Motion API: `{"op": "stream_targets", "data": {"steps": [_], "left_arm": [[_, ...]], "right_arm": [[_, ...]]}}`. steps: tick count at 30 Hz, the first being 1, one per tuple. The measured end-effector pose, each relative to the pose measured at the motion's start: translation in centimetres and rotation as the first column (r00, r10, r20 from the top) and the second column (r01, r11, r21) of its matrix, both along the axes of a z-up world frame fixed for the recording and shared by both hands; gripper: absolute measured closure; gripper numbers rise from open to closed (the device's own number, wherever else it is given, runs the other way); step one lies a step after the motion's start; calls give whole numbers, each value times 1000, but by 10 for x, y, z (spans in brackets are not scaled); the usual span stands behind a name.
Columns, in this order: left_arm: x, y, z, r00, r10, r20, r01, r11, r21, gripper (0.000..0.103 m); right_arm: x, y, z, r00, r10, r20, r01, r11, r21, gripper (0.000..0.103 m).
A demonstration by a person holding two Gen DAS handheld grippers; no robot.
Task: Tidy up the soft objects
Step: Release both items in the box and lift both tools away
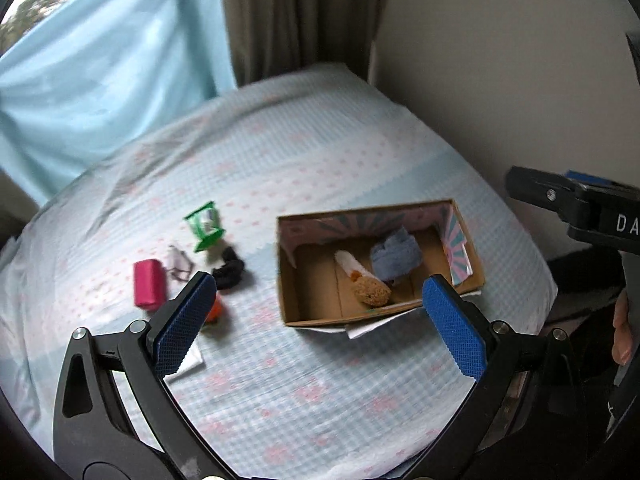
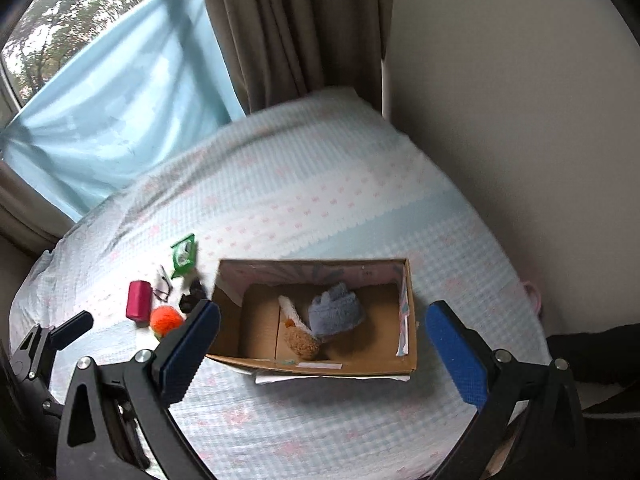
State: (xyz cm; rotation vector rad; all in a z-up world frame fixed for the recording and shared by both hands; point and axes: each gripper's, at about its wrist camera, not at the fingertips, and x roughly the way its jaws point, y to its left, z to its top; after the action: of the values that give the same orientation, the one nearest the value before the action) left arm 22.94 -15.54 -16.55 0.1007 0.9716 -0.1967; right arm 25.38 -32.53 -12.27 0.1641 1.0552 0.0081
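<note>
An open cardboard box (image 1: 312, 312) (image 2: 360, 362) sits on the bed and holds a blue fluffy cloth (image 1: 396, 258) (image 2: 338, 314) and a brown-and-white plush toy (image 1: 366, 284) (image 2: 300, 338). Left of it lie a magenta roll (image 1: 149, 285) (image 2: 138, 300), an orange pom-pom (image 2: 166, 320) (image 1: 216, 310), a black soft item (image 1: 229, 268) (image 2: 192, 296), a green packet (image 1: 206, 225) (image 2: 183, 255) and eyeglasses (image 1: 179, 265) (image 2: 163, 283). My left gripper (image 1: 320, 308) is open, above the bed before the box. My right gripper (image 2: 324, 340) is open, straddling the box's near side.
The bed (image 1: 300, 380) (image 2: 304, 208) has a light blue checked cover. A wall (image 2: 500, 100) runs along its right side; brown curtains (image 2: 288, 28) and a light blue cloth (image 2: 120, 100) hang behind. White paper (image 1: 370, 326) pokes out under the box.
</note>
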Motion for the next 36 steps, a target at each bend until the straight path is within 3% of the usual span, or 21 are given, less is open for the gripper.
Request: {"op": "stream_targets", "data": {"steps": [10, 19, 36], "left_arm": [[-61, 66, 44, 975, 178, 134, -180, 984, 4, 0], [-113, 125, 65, 940, 250, 230, -258, 966, 2, 0], [-148, 281, 67, 949, 241, 202, -231, 970, -72, 0]], "right_arm": [[-52, 31, 44, 983, 57, 177, -53, 998, -27, 0], [-94, 64, 58, 963, 44, 266, -45, 999, -2, 0], [-138, 191, 81, 937, -23, 349, 29, 999, -14, 0]]}}
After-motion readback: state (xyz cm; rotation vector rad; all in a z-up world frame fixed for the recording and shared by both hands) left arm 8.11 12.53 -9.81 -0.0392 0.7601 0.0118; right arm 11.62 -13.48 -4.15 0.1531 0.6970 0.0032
